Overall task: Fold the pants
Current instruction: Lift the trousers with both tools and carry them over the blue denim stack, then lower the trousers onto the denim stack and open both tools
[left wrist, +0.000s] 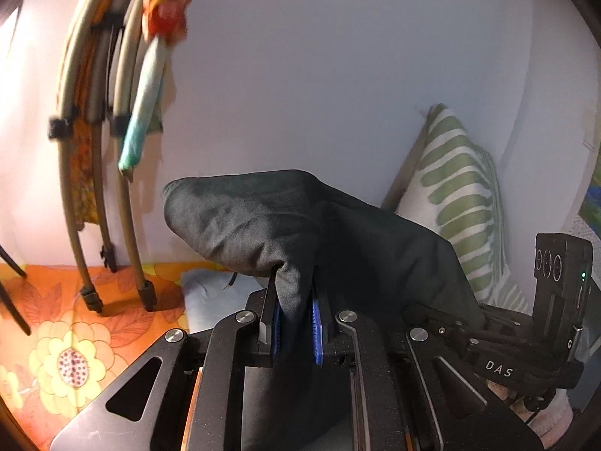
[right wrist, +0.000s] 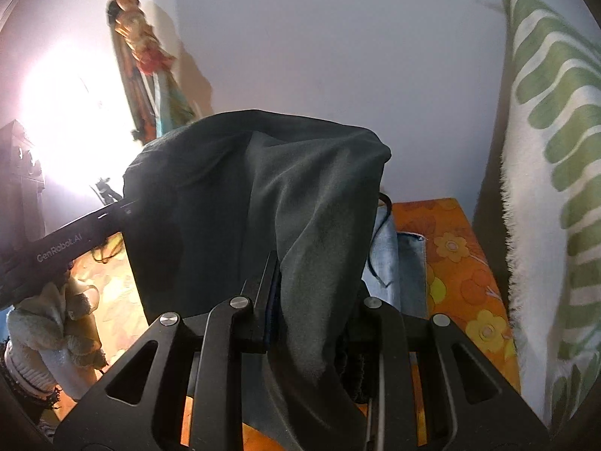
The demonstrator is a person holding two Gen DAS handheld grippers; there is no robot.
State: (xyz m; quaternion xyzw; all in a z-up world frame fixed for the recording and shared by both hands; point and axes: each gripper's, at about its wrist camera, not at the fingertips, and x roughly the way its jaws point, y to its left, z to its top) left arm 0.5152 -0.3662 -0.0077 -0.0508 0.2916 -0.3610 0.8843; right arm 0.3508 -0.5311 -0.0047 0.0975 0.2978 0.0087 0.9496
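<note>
The dark pants (left wrist: pixel 300 225) hang lifted in the air, bunched over both grippers. My left gripper (left wrist: pixel 295 312) is shut on a fold of the dark fabric between its blue pads (left wrist: pixel 317 323). My right gripper (right wrist: pixel 300 300) is shut on another part of the same pants (right wrist: pixel 263 195); the cloth drapes over and hides its right finger. The right gripper's body (left wrist: pixel 526 330) shows at the right of the left wrist view. The left gripper's body (right wrist: pixel 64 248) shows at the left of the right wrist view.
An orange floral bedsheet (left wrist: pixel 75 345) lies below, with light blue cloth (left wrist: pixel 210 293) on it. A green-striped white pillow (right wrist: pixel 556 188) leans on the wall at right. A folded tube rack (left wrist: pixel 94 150) with hanging cloth stands at left. A stuffed toy (right wrist: pixel 56 330) lies at lower left.
</note>
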